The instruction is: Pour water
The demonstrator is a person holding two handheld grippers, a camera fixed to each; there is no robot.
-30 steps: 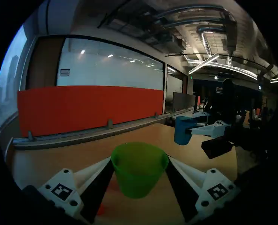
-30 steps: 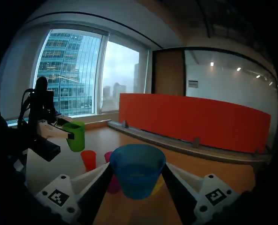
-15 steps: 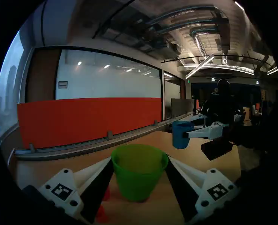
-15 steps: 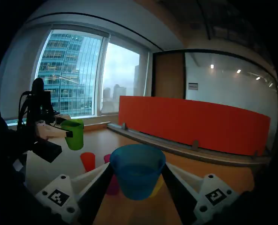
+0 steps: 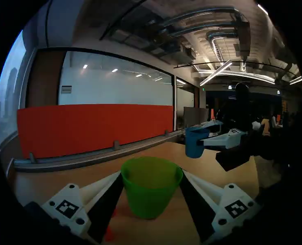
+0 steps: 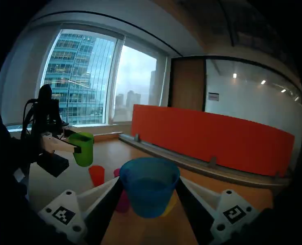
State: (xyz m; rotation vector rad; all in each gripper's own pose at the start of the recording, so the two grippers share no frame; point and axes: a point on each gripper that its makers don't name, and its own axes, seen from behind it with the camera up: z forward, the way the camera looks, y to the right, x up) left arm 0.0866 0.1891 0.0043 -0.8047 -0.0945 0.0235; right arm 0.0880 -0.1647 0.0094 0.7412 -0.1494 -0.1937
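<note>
While the left gripper [image 5: 151, 176] clamps an upright green plastic tumbler [image 5: 152, 190], the right gripper [image 6: 149, 179] likewise clamps an upright translucent blue plastic tumbler [image 6: 149, 194], far right of the green one and well apart; pouring likely needs that gap closed.

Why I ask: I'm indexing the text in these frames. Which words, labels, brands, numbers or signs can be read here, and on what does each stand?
No text here can be read.
Wall placard: too small and blurred to read.
Square markers beside the green cup: coded patterns, no letters.
Green cup and blue cup: no print visible.
</note>
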